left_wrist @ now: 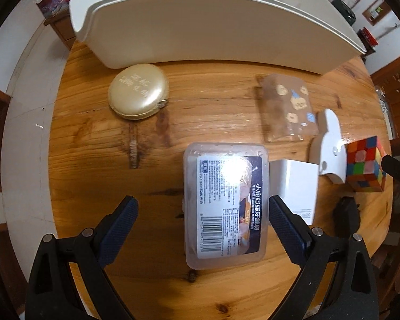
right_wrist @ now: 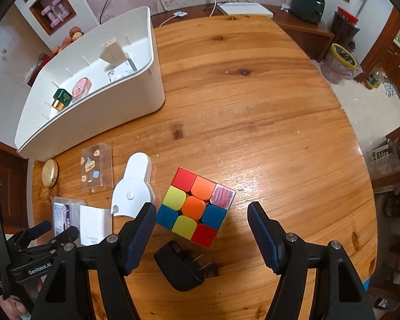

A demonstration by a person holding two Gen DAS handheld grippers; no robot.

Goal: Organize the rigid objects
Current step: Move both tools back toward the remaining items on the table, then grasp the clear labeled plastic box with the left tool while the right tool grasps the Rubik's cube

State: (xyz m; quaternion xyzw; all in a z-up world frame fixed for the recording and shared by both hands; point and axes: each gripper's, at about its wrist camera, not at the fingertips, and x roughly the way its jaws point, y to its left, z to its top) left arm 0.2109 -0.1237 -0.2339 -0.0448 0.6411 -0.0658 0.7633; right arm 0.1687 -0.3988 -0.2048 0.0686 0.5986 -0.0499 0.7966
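A clear plastic box with a printed label (left_wrist: pixel 224 205) lies on the round wooden table (left_wrist: pixel 93 160). My left gripper (left_wrist: pixel 202 213) stands open around it; the right pad is near the box's edge and the left pad is well apart. A colourful puzzle cube (right_wrist: pixel 196 205) sits between the fingers of my open right gripper (right_wrist: pixel 202 226), with the pads not pressing on it. Just in front of that gripper lies a black charger plug (right_wrist: pixel 181 266). The white bin (right_wrist: pixel 136 93) stands at the table's far left and holds a green bottle (right_wrist: pixel 61 98), a pink round item (right_wrist: pixel 81 86) and a beige box (right_wrist: pixel 112 52).
Loose on the table are a gold round case (left_wrist: pixel 137 90), a clear card case with bear stickers (left_wrist: pixel 288 106), a white plastic piece (left_wrist: pixel 329 149) and a white carton (left_wrist: pixel 296 186). The bin's wall (left_wrist: pixel 200 26) rises behind them. Bare wood stretches right of the cube.
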